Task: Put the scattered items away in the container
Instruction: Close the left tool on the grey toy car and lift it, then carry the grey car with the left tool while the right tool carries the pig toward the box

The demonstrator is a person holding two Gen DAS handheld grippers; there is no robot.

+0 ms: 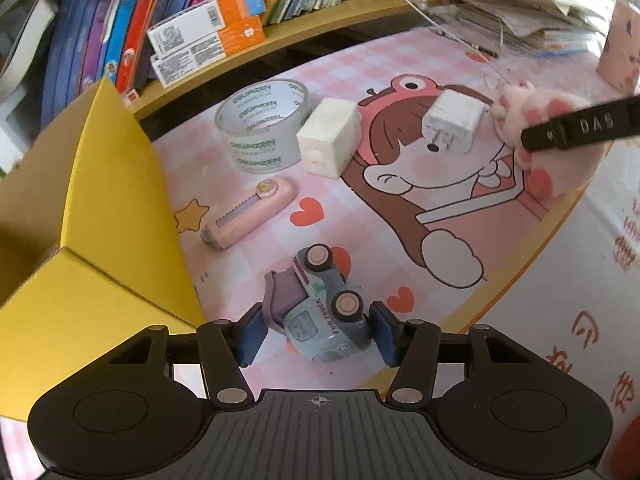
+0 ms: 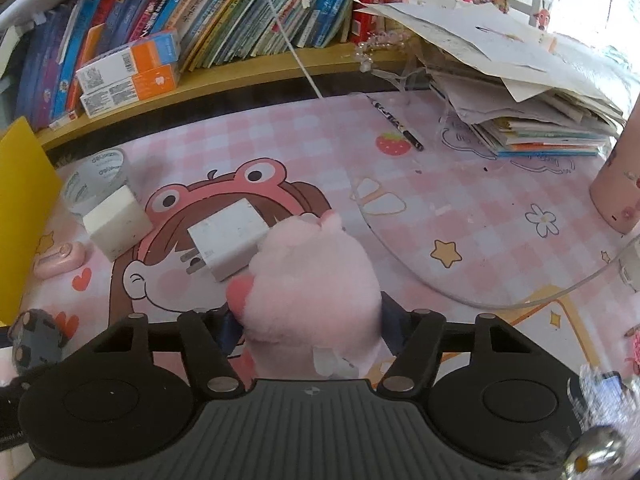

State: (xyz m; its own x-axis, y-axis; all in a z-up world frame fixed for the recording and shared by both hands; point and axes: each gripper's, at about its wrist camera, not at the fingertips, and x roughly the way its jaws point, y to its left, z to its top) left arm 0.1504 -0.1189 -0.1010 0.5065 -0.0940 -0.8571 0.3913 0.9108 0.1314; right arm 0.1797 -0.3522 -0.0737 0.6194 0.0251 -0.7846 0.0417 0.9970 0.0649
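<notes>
Left wrist view: toy truck [image 1: 320,308] between left gripper [image 1: 318,336] fingers [image 1: 252,336].

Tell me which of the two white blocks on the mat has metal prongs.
The charger plug, touching the pink plush toy, shows two prongs. The other white block, beside the tape roll, has none.

pink checked mat [image 1: 360,64]: tape roll [image 1: 262,124], charger [image 1: 454,120], toy truck [image 1: 324,304].
</notes>
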